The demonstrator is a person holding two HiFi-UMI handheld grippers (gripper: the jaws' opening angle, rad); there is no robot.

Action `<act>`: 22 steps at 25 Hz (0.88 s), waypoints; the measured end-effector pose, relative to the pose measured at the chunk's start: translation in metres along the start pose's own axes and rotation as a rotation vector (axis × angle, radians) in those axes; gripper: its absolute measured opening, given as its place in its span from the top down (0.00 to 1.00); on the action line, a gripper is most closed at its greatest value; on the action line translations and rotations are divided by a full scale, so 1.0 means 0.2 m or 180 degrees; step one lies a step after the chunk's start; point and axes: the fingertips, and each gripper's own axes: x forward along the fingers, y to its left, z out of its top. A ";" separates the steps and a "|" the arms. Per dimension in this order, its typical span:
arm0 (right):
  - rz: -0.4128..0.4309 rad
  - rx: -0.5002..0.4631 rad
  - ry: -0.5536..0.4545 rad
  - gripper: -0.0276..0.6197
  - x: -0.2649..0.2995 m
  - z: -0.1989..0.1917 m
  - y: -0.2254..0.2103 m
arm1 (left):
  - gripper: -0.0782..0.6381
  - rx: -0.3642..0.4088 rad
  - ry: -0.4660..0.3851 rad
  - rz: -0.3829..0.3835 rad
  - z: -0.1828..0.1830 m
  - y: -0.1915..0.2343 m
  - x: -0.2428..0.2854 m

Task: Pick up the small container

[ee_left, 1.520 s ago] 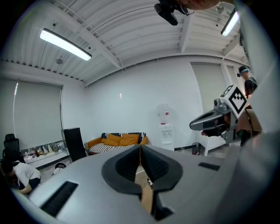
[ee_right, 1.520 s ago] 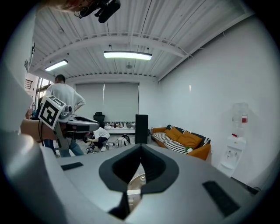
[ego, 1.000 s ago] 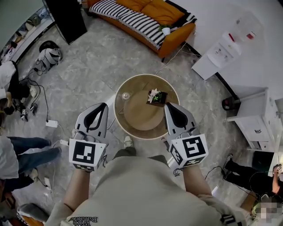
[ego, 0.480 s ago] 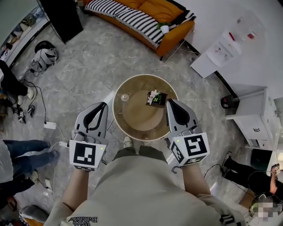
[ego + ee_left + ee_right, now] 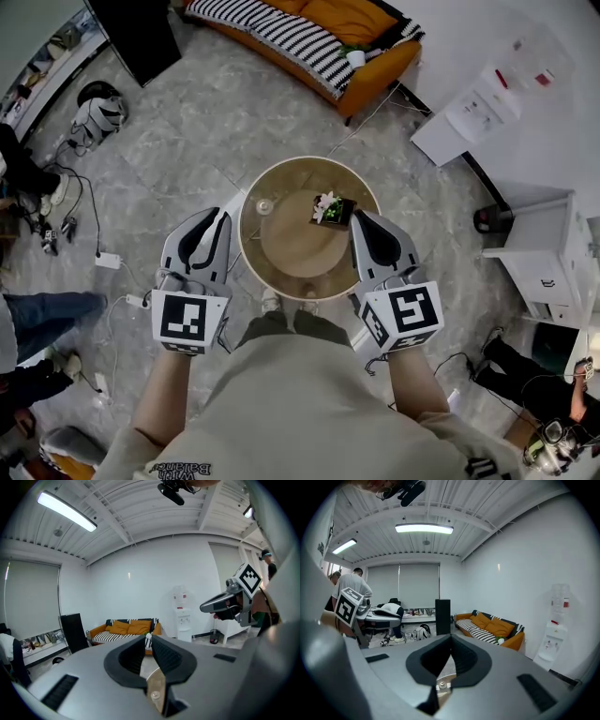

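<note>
On the table (image 5: 295,251), the container (image 5: 265,204) lies between left tongs (image 5: 219,217) and right tongs (image 5: 360,218).

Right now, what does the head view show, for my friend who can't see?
A person holds the left gripper and right gripper, both shut, at either side of a round table. On it sit a small dark planter and a tiny clear container.

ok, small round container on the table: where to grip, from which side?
Probably across its round wall, coming from the near left: the small round container stands alone, nearest the left hand-held gripper; the flower pot sits apart, to its right.
</note>
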 end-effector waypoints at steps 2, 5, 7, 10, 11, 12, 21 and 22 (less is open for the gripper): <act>0.0009 -0.0020 0.0005 0.96 0.03 -0.01 -0.03 | 0.78 -0.0016 -0.0025 -0.0045 0.00 -0.01 0.05; 0.0027 -0.0042 0.0002 0.96 0.09 -0.02 -0.06 | 0.71 -0.0017 -0.0061 -0.0109 -0.02 -0.02 0.14; 0.0045 -0.0043 -0.0002 0.96 0.13 -0.04 -0.09 | 0.65 0.0000 -0.0058 -0.0150 -0.04 -0.02 0.20; 0.0091 -0.0007 -0.0010 0.96 0.21 -0.06 -0.11 | 0.57 0.0022 -0.0037 -0.0225 -0.10 -0.03 0.31; 0.0108 0.0000 -0.0015 0.96 0.24 -0.07 -0.12 | 0.54 0.0041 -0.0046 -0.0239 -0.12 -0.03 0.35; 0.0126 -0.0001 -0.0016 0.96 0.27 -0.09 -0.13 | 0.51 0.0065 -0.0067 -0.0246 -0.14 -0.03 0.39; 0.0380 -0.0063 0.0079 0.96 0.62 -0.29 -0.13 | 0.42 0.0056 0.0050 -0.0311 -0.47 -0.05 0.78; 0.0395 -0.0050 0.0096 0.96 0.66 -0.31 -0.12 | 0.42 0.0041 0.0060 -0.0312 -0.52 -0.04 0.81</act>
